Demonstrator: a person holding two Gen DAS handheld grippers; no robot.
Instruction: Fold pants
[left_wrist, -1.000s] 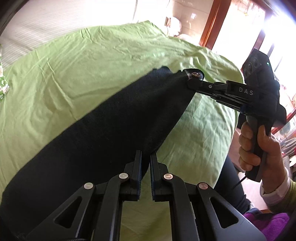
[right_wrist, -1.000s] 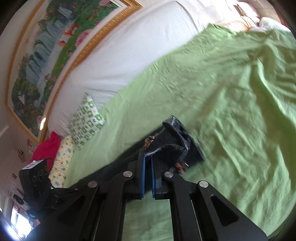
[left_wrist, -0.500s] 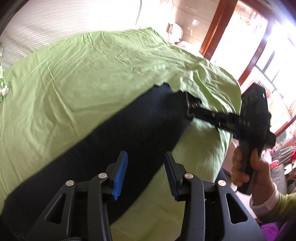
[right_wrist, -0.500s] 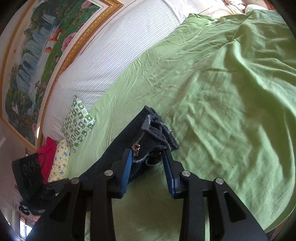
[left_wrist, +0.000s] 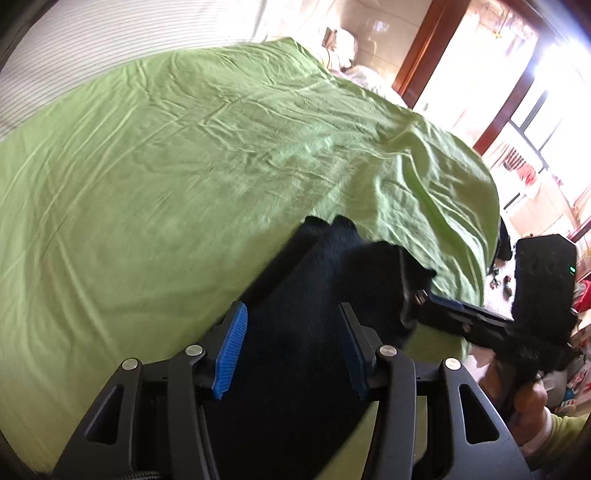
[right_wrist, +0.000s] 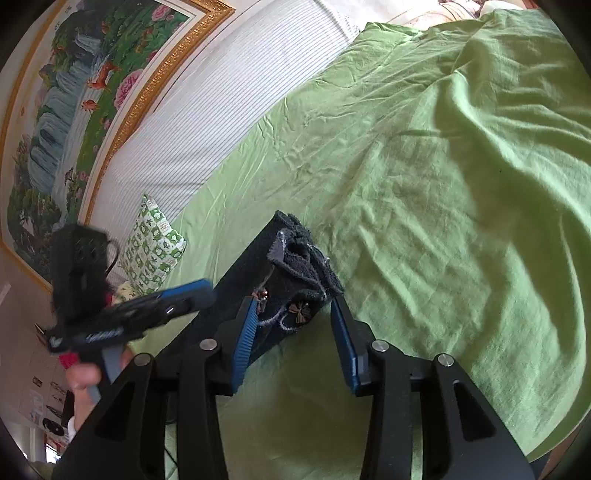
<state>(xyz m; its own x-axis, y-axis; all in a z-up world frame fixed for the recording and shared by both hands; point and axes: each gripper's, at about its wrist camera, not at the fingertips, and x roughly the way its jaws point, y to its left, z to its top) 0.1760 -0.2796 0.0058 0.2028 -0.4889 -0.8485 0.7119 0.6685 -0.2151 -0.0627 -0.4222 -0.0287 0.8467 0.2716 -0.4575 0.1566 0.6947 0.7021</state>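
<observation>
The dark pants (left_wrist: 314, 295) lie as a long folded strip on the green bedsheet (left_wrist: 166, 166). In the right wrist view their waistband end (right_wrist: 295, 273), with small butterfly trims, lies rumpled on the sheet. My left gripper (left_wrist: 291, 343) is open, its blue pads on either side of the pants, holding nothing. My right gripper (right_wrist: 293, 332) is open just above the waistband end, holding nothing. The right gripper also shows in the left wrist view (left_wrist: 480, 325), at the pants' right end. The left gripper shows in the right wrist view (right_wrist: 147, 306).
A green patterned pillow (right_wrist: 153, 243) and a framed painting (right_wrist: 74, 92) are at the bed's head. The bed's edge (left_wrist: 487, 229) drops off at the right, with a window and clutter beyond. The sheet (right_wrist: 443, 184) is wrinkled.
Both grippers were shut on the pants one second ago; both have opened and let go. The pants have dropped onto the sheet, and both grippers have drawn back a little.
</observation>
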